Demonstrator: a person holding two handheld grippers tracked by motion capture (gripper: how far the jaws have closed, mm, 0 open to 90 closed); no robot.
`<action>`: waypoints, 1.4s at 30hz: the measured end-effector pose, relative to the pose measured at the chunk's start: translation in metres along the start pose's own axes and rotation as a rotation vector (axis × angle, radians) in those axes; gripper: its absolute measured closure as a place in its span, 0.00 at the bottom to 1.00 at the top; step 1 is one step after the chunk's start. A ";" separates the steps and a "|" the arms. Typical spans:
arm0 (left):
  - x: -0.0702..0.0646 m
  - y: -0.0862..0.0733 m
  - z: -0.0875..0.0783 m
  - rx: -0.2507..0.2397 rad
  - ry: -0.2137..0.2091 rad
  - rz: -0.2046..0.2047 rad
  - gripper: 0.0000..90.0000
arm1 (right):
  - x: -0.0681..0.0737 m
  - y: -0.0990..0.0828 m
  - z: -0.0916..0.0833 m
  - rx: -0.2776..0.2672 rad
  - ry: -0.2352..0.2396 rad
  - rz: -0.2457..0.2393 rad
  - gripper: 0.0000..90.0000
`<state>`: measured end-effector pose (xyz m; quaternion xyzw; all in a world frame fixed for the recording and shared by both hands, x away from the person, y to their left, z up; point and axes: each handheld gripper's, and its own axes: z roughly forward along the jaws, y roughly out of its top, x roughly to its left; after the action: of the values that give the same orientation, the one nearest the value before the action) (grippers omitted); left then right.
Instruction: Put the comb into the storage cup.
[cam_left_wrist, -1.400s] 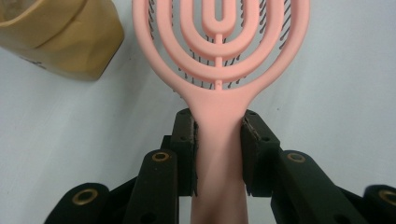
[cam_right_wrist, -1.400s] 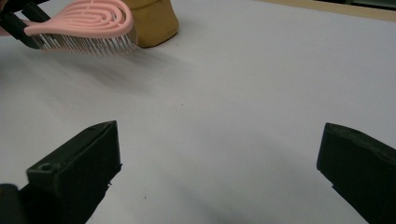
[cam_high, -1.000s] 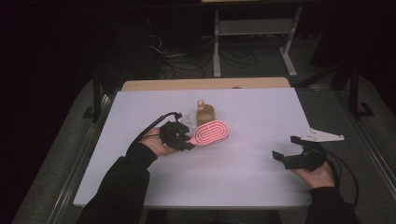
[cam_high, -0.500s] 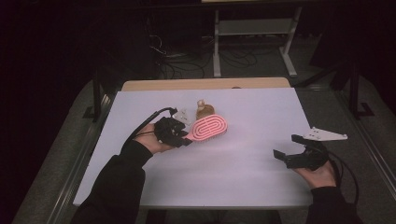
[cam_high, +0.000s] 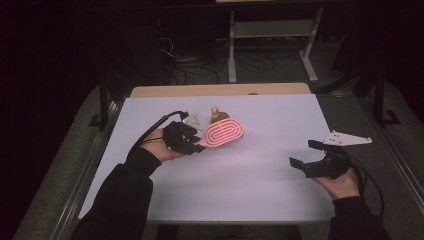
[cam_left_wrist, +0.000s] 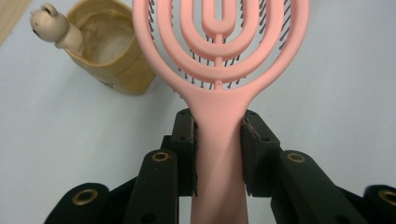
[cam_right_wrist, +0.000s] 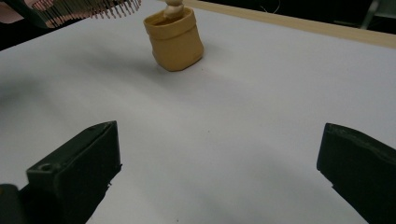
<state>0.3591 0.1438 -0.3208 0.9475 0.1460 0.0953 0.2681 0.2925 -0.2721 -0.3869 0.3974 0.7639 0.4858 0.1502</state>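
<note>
Left gripper (cam_left_wrist: 218, 140) clamps the pink brush (cam_left_wrist: 219, 70) by its handle, head raised beside the tan pot (cam_left_wrist: 109, 51). Brush looks light, stiff plastic; the narrow handle is the sound hold. Right gripper (cam_high: 314, 159) rests open, empty.

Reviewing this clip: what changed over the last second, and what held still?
Little changed. The left gripper stays shut on the pink hairbrush by its handle, carrying it slightly toward the table's middle. The right gripper stays open at the right edge of the table. The tan pouch has not moved.
</note>
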 end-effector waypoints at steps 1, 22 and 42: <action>0.000 0.001 -0.002 -0.004 0.004 0.003 0.77 | 0.001 0.002 -0.001 0.000 0.002 -0.002 0.00; -0.001 0.015 -0.031 -0.055 0.053 0.021 0.77 | 0.008 0.052 0.002 0.039 0.047 -0.048 0.00; -0.002 0.024 -0.038 -0.111 0.080 0.033 0.77 | 0.019 0.107 0.020 0.083 0.138 -0.061 0.00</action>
<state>0.3526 0.1421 -0.2769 0.9289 0.1354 0.1455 0.3124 0.3423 -0.2222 -0.3014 0.3457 0.8036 0.4751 0.0953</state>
